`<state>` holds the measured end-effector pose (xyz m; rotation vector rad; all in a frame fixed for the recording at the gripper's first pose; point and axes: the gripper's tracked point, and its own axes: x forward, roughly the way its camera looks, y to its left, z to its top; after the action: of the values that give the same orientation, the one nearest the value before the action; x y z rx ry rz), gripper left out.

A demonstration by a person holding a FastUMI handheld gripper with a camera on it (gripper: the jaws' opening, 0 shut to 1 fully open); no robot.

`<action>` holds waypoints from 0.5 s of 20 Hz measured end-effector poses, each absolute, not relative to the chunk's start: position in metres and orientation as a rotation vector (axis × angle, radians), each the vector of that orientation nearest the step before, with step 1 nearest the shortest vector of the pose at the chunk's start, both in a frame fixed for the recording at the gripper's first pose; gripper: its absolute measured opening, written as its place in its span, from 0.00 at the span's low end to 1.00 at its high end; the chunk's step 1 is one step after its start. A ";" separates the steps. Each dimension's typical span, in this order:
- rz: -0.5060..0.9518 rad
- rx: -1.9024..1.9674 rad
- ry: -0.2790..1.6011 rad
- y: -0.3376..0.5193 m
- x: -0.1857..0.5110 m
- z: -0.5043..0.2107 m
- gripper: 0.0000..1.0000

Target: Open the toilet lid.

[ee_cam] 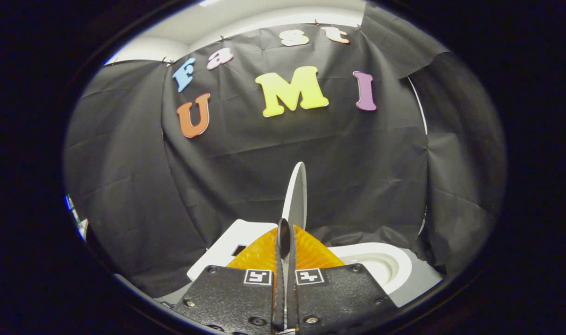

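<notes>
While clamped edge-on between the two fingers of the gripper (285,232), with only its own thin rim keeping them apart, stands nearly upright as a smooth white oval toilet lid (296,195), rising just ahead of and beyond the fingertips. Shows glossy moulded white on the toilet bowl (380,263) low and to the right, its rounded rim and hollow uncovered, and a flat white tank (227,249) to the left. Hangs creased and matte all around the far side as black cloth (348,163).
</notes>
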<state>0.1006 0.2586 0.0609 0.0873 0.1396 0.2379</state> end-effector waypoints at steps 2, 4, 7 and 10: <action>0.246 0.062 0.142 0.274 0.100 0.060 0.06; 0.259 0.018 0.144 0.290 0.099 0.060 0.06; 0.270 -0.028 0.144 0.310 0.101 0.057 0.06; 0.293 -0.029 0.159 0.328 0.101 0.055 0.06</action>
<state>0.1012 0.3284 0.0552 -0.0290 0.1593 0.2925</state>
